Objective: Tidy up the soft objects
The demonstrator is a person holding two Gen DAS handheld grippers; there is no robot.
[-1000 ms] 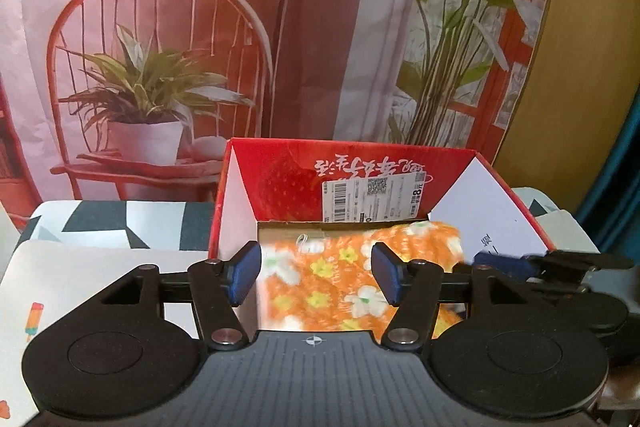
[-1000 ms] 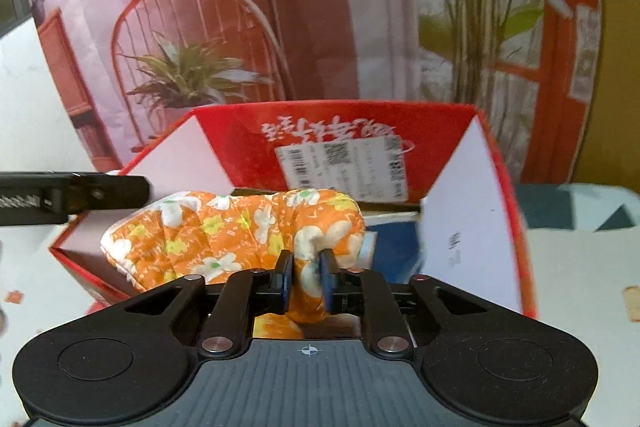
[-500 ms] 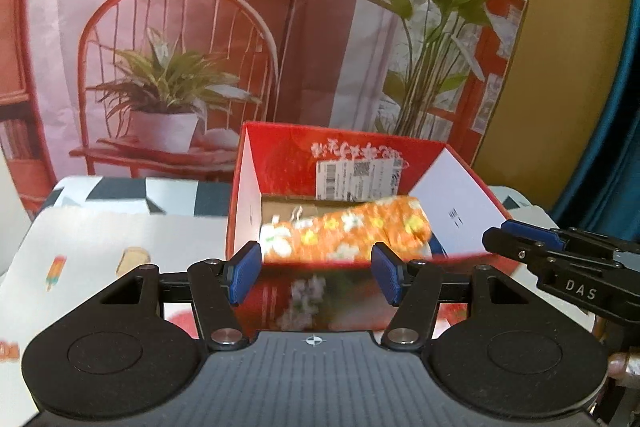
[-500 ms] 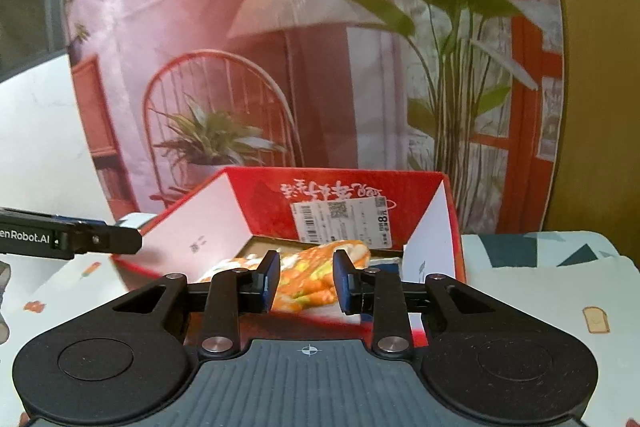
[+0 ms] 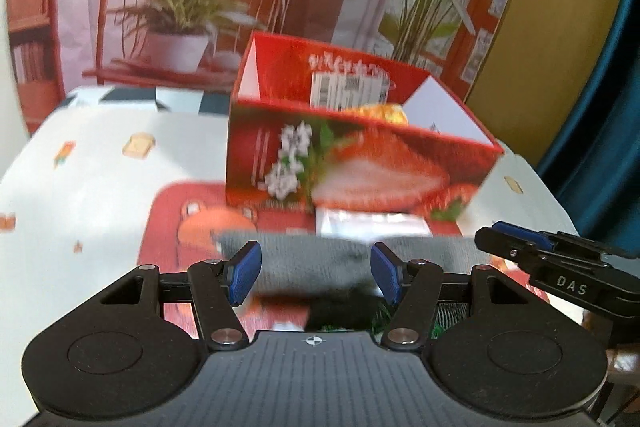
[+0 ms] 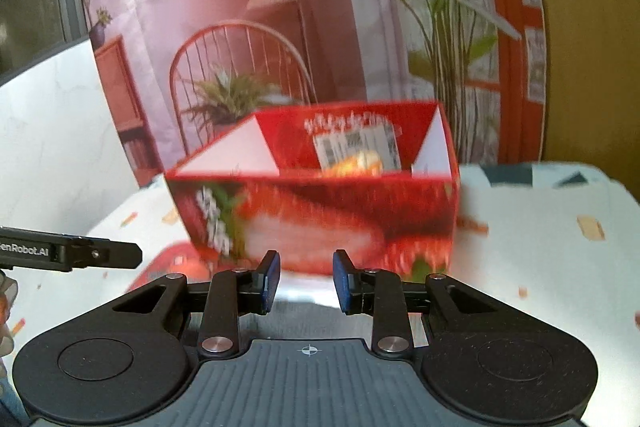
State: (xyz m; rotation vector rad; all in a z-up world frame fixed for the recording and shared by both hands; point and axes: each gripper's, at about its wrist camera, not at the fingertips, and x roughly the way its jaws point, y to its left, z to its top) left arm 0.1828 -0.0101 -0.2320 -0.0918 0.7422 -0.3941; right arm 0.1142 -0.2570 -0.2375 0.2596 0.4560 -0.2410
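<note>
Tongs: left tongs (image 5: 316, 277) agape, tilted over grey cloth (image 5: 312, 261) | right tongs (image 6: 306, 281) apart, empty, facing red box (image 6: 320, 211)

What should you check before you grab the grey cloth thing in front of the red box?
1. Orange flowered cloth down inside the red box: ok.
2. Left gripper open and empty: ok.
3. Right gripper open and empty: ok.
4. Grey cloth lined up between the left fingers: ok.
5. Grey cloth lying flat and unfolded: cannot tell, blurred.
6. Grippers apart from each other: ok.
</note>
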